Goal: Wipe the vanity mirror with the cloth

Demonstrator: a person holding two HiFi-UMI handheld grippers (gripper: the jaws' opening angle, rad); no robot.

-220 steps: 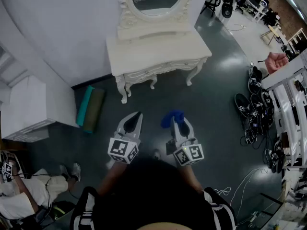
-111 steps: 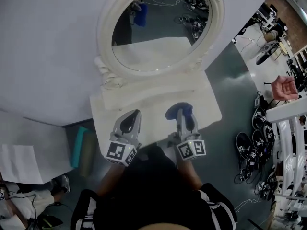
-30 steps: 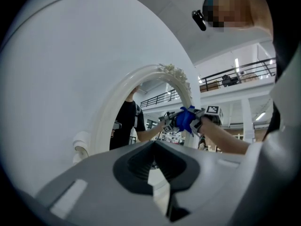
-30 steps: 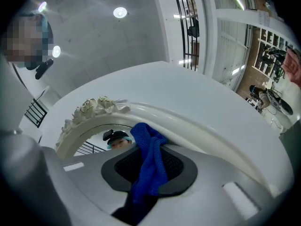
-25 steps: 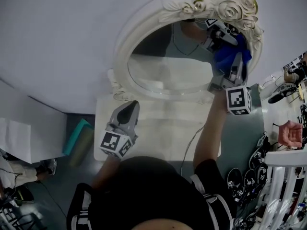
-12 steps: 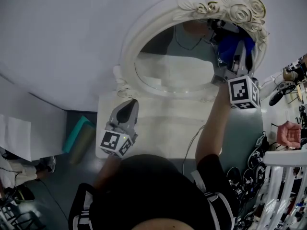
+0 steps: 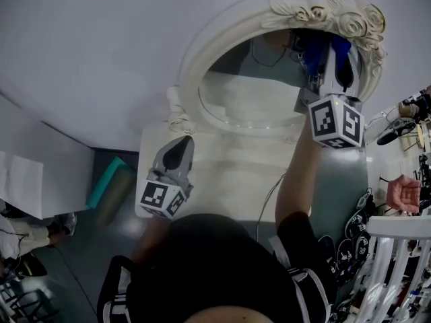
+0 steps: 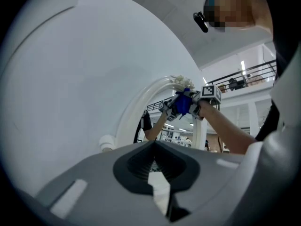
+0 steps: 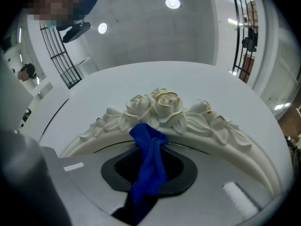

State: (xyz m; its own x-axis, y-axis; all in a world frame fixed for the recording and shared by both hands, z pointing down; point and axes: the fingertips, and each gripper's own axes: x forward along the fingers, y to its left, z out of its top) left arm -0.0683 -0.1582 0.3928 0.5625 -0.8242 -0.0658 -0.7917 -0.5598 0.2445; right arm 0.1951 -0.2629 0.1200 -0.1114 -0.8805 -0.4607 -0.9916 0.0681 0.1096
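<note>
The vanity mirror (image 7: 249,79) is an oval glass in a white carved frame with roses (image 7: 340,17) at its top. My right gripper (image 7: 329,46) is raised to the glass's upper right edge, just under the roses, shut on the blue cloth (image 7: 310,51). In the right gripper view the cloth (image 9: 149,160) hangs bunched out of the shut right gripper (image 9: 149,175), its top against the rose carving (image 9: 160,105). My left gripper (image 7: 174,161) is shut and empty, low over the vanity top. The left gripper view shows the frame (image 8: 134,109) and the cloth (image 8: 182,103) beyond the left gripper (image 8: 153,147).
The white vanity top (image 7: 229,177) lies below the mirror, against a white wall. A teal box (image 7: 108,188) lies on the floor to the left. Shoes (image 7: 353,247) and a white rack (image 7: 401,247) stand at the right. A seated person (image 7: 20,234) is at the far left.
My right gripper has carried the cloth up along the mirror's right edge toward the roses. The left gripper stays low over the vanity top. Earlier I stood farther from the vanity.
</note>
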